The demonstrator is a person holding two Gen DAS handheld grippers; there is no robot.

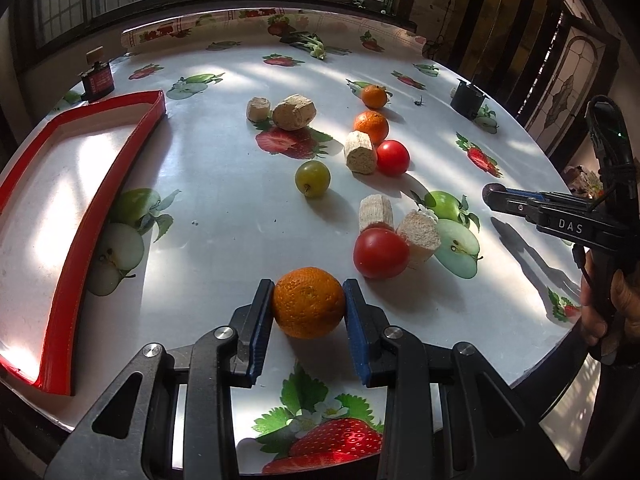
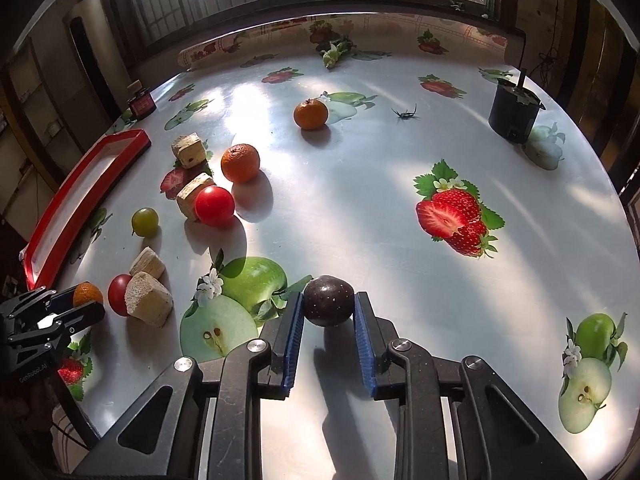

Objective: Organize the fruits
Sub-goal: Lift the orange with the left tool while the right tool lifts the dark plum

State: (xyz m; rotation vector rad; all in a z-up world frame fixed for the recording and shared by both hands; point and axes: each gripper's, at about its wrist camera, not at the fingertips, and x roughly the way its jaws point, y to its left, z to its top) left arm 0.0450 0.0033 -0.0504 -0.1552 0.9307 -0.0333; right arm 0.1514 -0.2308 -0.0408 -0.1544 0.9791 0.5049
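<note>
My left gripper is shut on an orange just above the table's near edge. My right gripper is shut on a dark purple plum a little above the table; it also shows in the left wrist view at the right. On the table lie two more oranges, two red tomatoes and a green grape. A red-rimmed tray lies at the left, and nothing is in it.
Several beige cork-like chunks lie among the fruit. A black cup stands far right, a small red-labelled bottle far left, a leafy sprig at the back. A dark insect sits mid-table.
</note>
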